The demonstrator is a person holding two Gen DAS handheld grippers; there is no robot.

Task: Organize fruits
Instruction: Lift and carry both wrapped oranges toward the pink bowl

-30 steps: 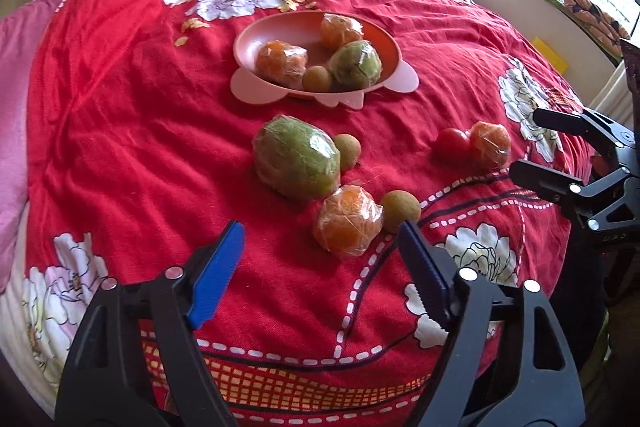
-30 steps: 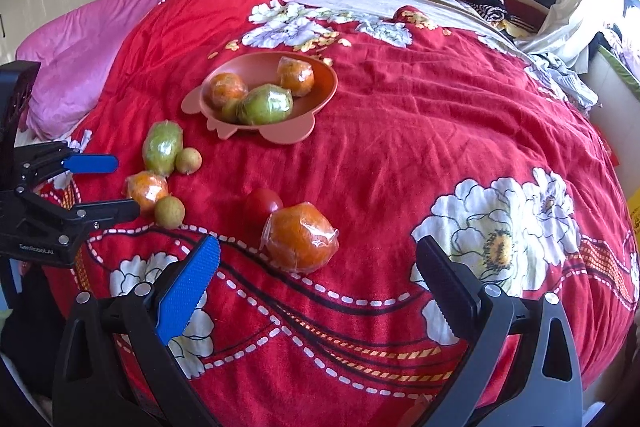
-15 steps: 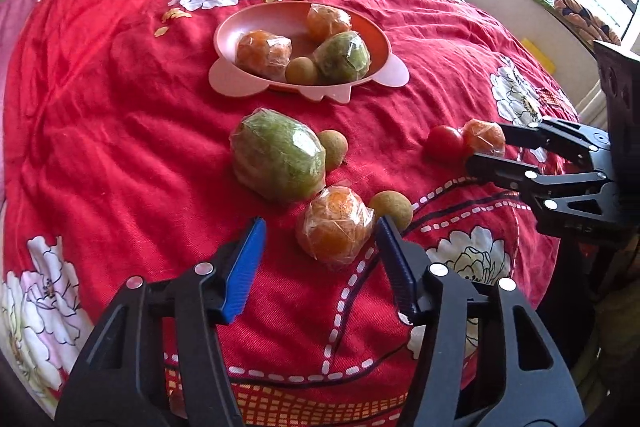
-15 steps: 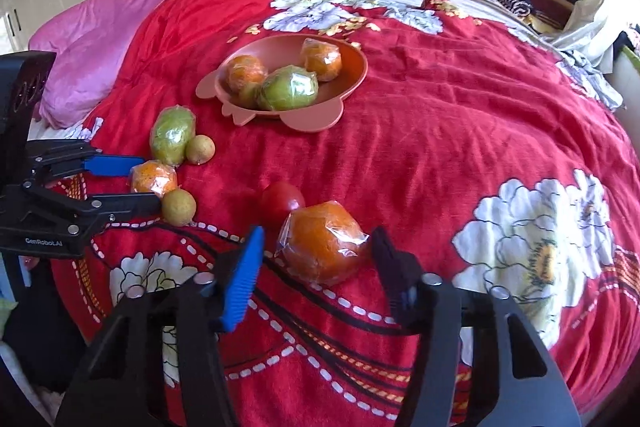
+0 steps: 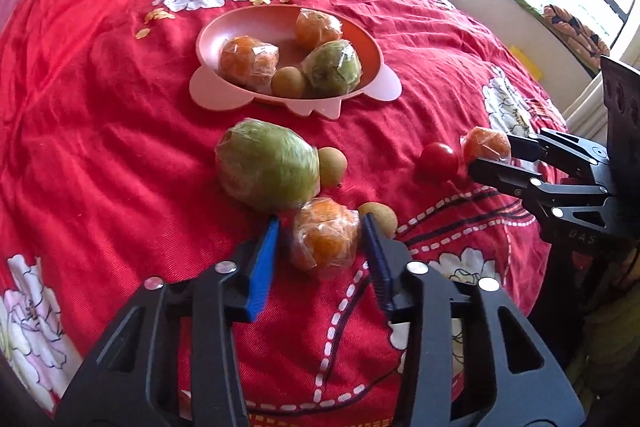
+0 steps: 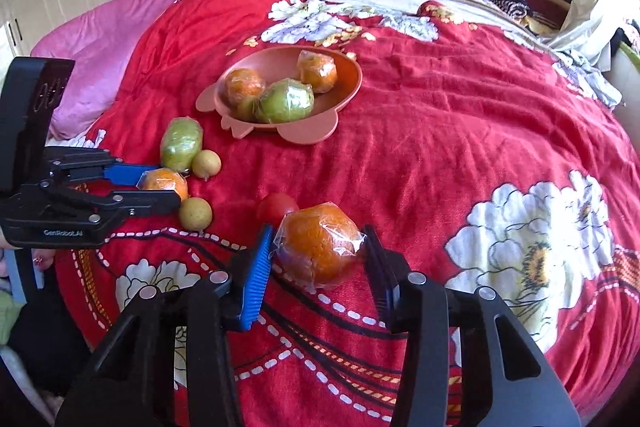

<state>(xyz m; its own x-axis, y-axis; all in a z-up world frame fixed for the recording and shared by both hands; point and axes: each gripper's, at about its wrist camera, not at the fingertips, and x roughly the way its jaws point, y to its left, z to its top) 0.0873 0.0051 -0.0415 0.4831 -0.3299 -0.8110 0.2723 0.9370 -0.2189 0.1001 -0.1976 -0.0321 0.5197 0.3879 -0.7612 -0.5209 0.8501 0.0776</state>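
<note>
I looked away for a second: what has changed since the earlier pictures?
Both hand-held grippers have just been closing: the left hand-held gripper around its wrapped orange, the right hand-held gripper around the larger wrapped orange. The pink bowl and other fruit stayed put.

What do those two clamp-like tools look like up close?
Both are black plastic frames with silver rivets. The left gripper and the right gripper each have one bright blue ribbed pad and one dark ribbed pad. Seen from the side, the left one carries small white lettering on its body and a black plate with round holes behind it. No cables or sleeves show.
</note>
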